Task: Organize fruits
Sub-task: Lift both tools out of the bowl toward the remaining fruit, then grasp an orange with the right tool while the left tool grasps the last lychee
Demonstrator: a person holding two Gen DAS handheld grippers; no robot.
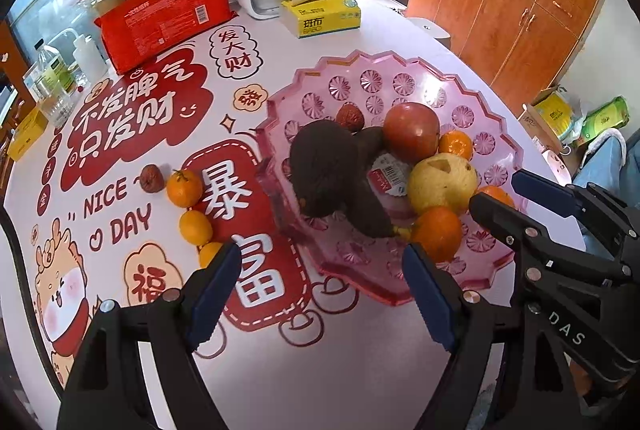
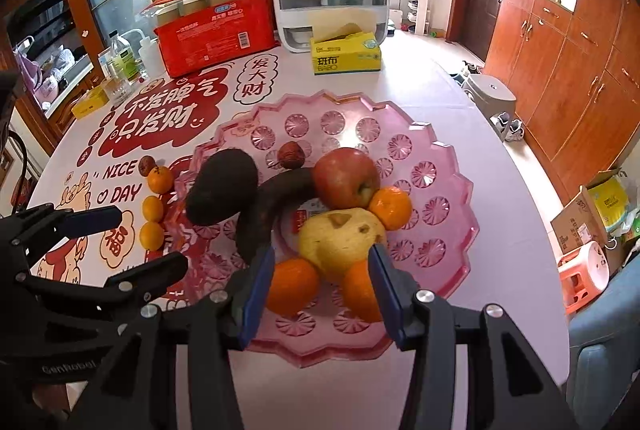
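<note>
Both jaws stand apart, gripping nothing: the left gripper (image 1: pixel 324 294) hovers over the tray's (image 2: pixel 448 262) near-left rim, the right gripper (image 2: pixel 320 294) over its near edge above two oranges (image 2: pixel 290 284). Inside the tray, a dark banana (image 2: pixel 264 210) curves with its long axis running from near rim toward the apple (image 2: pixel 346 178); a pear (image 2: pixel 340 238) sits centre. Three oranges (image 2: pixel 153 208) line the tabletop beside the tray's left rim.
</note>
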